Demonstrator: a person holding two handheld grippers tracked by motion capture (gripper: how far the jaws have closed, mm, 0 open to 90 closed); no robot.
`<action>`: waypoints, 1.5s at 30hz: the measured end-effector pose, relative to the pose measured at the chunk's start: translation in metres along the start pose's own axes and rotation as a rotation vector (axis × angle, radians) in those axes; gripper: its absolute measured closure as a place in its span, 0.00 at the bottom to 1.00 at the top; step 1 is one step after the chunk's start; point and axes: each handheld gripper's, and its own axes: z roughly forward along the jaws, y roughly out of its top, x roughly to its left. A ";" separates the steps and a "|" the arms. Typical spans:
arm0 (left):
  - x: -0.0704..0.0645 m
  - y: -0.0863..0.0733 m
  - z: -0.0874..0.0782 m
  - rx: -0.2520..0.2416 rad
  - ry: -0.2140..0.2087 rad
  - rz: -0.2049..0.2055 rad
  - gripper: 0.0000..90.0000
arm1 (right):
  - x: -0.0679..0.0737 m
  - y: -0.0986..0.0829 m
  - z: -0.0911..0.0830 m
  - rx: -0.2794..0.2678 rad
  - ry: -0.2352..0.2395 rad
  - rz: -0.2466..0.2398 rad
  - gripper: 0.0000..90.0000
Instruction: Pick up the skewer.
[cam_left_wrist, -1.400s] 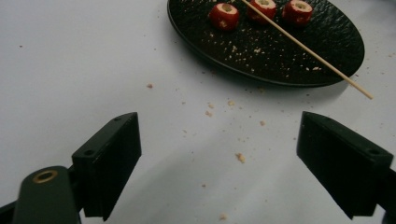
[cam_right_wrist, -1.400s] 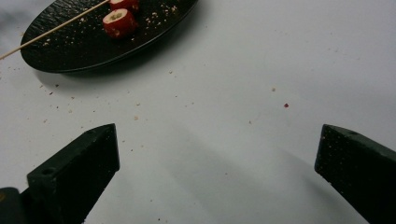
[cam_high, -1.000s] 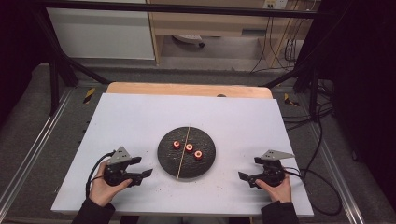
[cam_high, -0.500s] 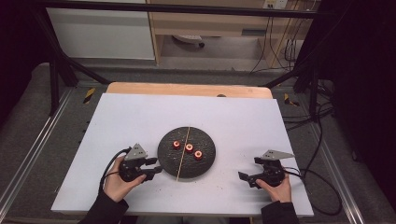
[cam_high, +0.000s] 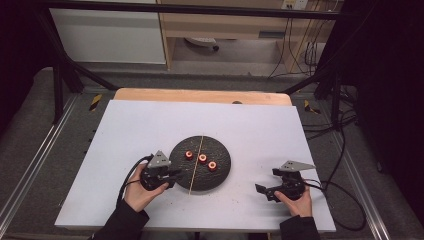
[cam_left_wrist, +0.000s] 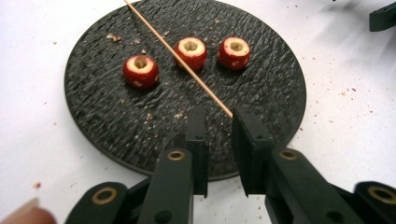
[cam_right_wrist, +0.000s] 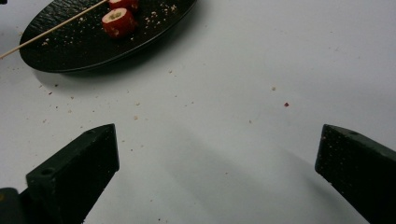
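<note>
White tabletop (cam_high: 125, 130) over a wooden board, framed by black rig bars, cables trailing at the right edge; crumbs scattered near the centre. Left hand-held gripper (cam_left_wrist: 219, 119): low at the near left rim of the plate, jaws narrowed to a small gap either side of the near tip of the skewer, not yet clamped on it as far as the left gripper view tells. Round black plate (cam_high: 220, 175), centre of the tabletop. Wooden skewer (cam_left_wrist: 177, 58): lying across the plate from far to near. Three cored red fruit pieces (cam_left_wrist: 190, 49): in a row on the plate, one left of the skewer, two right. Right hand-held gripper (cam_high: 265, 190): resting well apart on bare tabletop, jaws spread wide, idle. Step judged: taking up the skewer; next calls for closing squarely on its tip and lifting without rolling it.
</note>
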 end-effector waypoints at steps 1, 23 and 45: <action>-0.001 0.001 0.001 0.000 -0.002 -0.004 0.87 | 0.000 0.000 0.000 -0.002 -0.001 -0.002 0.01; -0.027 0.011 0.039 0.061 -0.026 0.021 1.00 | 0.000 0.000 -0.001 0.001 0.002 0.001 0.01; -0.013 0.000 0.033 0.125 0.042 0.052 0.99 | 0.000 0.000 0.000 0.001 0.000 0.003 0.01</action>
